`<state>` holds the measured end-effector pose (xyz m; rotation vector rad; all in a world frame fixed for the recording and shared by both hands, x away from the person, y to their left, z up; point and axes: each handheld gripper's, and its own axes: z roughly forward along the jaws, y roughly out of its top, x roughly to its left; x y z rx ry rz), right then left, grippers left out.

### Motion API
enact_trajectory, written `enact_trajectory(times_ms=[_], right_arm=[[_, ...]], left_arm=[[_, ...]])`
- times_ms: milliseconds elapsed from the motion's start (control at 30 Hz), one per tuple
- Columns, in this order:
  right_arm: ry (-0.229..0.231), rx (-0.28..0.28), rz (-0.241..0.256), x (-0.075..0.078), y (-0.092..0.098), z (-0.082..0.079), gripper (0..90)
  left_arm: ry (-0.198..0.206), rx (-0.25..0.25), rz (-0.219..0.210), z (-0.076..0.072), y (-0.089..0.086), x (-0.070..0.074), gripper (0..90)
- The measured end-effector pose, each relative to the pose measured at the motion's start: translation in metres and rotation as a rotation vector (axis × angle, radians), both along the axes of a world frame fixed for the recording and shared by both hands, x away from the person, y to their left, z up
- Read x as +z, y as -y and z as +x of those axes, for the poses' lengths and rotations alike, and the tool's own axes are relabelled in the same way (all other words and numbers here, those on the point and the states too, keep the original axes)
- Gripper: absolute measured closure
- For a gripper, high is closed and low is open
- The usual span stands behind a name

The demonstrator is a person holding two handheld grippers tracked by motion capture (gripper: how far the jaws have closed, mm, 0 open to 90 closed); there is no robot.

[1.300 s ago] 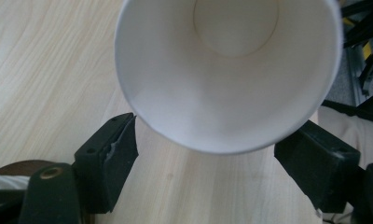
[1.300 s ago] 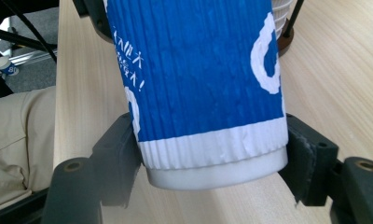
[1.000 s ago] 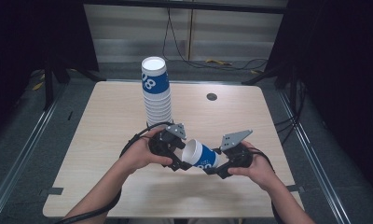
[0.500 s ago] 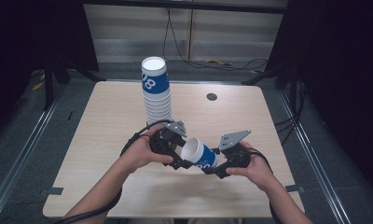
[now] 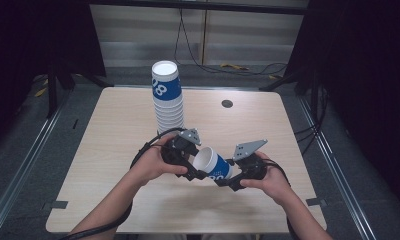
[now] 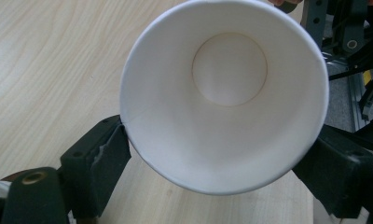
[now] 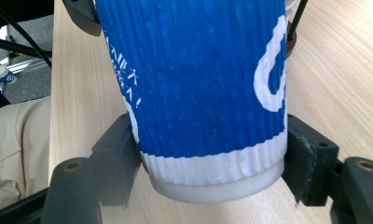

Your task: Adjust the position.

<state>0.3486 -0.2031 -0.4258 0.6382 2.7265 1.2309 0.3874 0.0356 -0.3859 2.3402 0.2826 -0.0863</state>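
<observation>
A blue ribbed paper cup (image 5: 213, 164) with white print lies on its side above the wooden table (image 5: 108, 150), held between both hands. My left gripper (image 5: 192, 169) is shut on its rim: the white inside of the cup (image 6: 226, 93) faces that camera, with my left gripper (image 6: 222, 161) pressing a jaw on each side. My right gripper (image 5: 229, 179) is shut on the base end. In the right gripper view the cup's blue wall (image 7: 198, 70) rises from between the jaws of my right gripper (image 7: 212, 161). A tall stack of the same cups (image 5: 167, 100) stands upright behind.
A small dark round disc (image 5: 227, 103) sits at the table's far right. Cables trail from both grippers over the near half of the table. Black curtains surround the table. The person's beige trouser leg (image 7: 14, 140) shows past the near edge.
</observation>
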Motion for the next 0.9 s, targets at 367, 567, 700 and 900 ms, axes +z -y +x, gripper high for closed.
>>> enact_trajectory(times_ms=[367, 567, 700, 900], right_arm=[[-0.012, 0.002, -0.004, -0.005, -0.005, -0.001, 29.0], [-0.020, -0.030, -0.010, -0.010, -0.007, -0.002, 18.0], [-0.016, -0.035, -0.030, -0.012, -0.004, -0.003, 16.0], [-0.018, -0.043, -0.051, -0.013, 0.000, -0.004, 15.9]], left_arm=[[0.000, -0.016, 0.025, -0.001, 0.001, 0.006, 17.4], [0.006, -0.002, 0.071, -0.003, 0.000, 0.007, 19.0], [0.019, 0.009, 0.131, -0.003, -0.004, 0.004, 19.0], [0.057, 0.007, 0.300, -0.006, -0.001, -0.009, 17.5]])
